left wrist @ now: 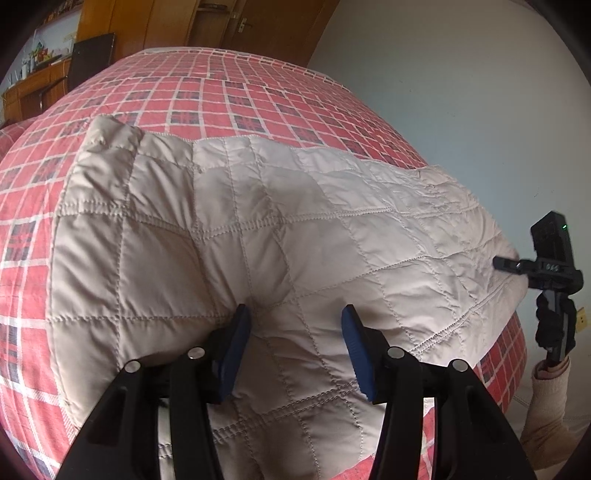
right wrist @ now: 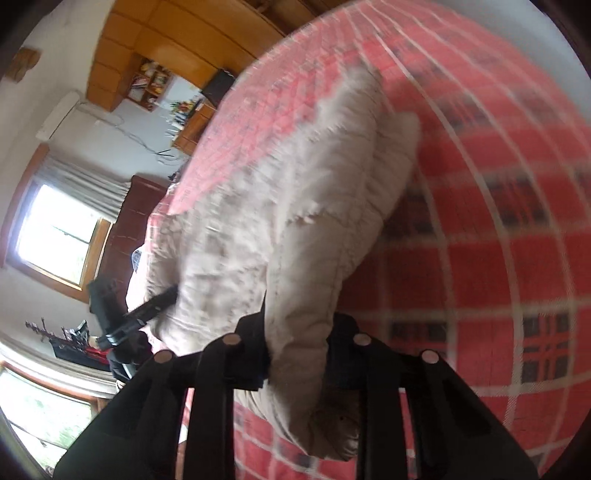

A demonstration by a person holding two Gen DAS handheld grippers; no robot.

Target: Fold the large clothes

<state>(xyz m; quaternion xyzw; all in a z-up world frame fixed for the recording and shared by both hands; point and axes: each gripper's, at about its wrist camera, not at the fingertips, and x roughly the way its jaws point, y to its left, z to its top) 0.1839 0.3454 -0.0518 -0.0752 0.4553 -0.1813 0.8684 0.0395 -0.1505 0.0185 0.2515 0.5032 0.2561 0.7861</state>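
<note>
A beige quilted jacket (left wrist: 280, 236) lies spread on a bed with a red plaid cover (left wrist: 221, 92). My left gripper (left wrist: 297, 332) stands open over its near part. The blue pads (left wrist: 236, 350) press into the padding, and a wide band of fabric lies between them. At the jacket's right edge my right gripper (left wrist: 498, 261) is seen from the side, tip at the hem. In the blurred right wrist view, the right gripper (right wrist: 299, 347) is shut on a thick fold of the jacket (right wrist: 303, 206). The left gripper (right wrist: 168, 295) pokes into the jacket at the far end.
A pale wall (left wrist: 461, 92) runs along the bed's right side. Wooden cabinets and a door (left wrist: 207, 26) stand beyond the bed's far end, with a cluttered desk (left wrist: 37, 74) at the left. A sleeve and gloved hand (left wrist: 554, 332) hold the right gripper. A window (right wrist: 59, 236) is behind.
</note>
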